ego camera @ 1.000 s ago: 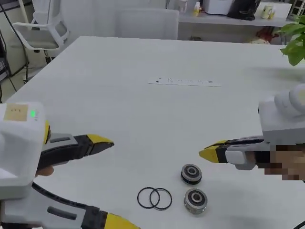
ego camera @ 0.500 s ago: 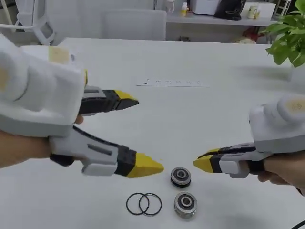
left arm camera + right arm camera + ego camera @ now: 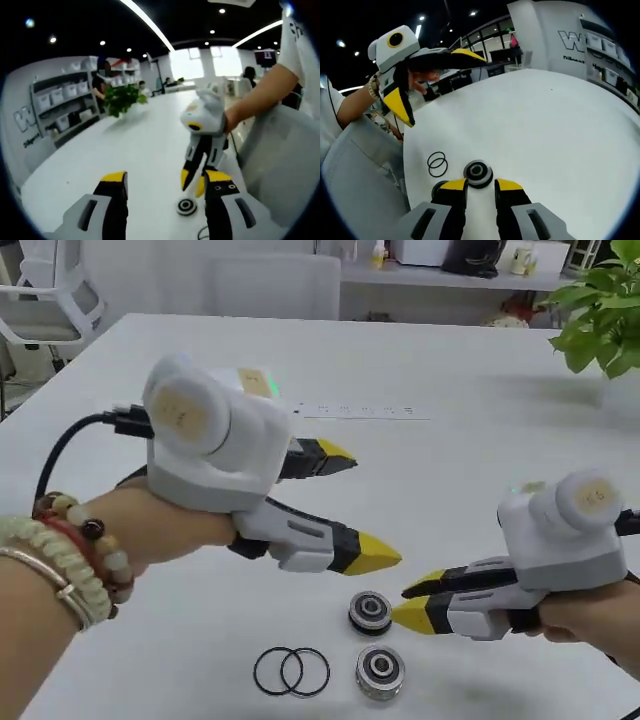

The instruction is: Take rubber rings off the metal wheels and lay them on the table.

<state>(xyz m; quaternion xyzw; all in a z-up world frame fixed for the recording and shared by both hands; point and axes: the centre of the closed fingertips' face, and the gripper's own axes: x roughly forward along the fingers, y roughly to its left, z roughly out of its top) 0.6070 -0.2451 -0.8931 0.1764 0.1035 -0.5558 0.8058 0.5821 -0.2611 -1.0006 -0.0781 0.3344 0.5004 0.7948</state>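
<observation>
Left gripper gapes wide, my right gripper only slightly, both empty. Lower centre of the head view holds two wheels and rings; the left gripper view's bottom has one wheel.

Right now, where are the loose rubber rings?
Head view: the rubber rings lie overlapping on the table, left of the nearer metal wheel.
</observation>
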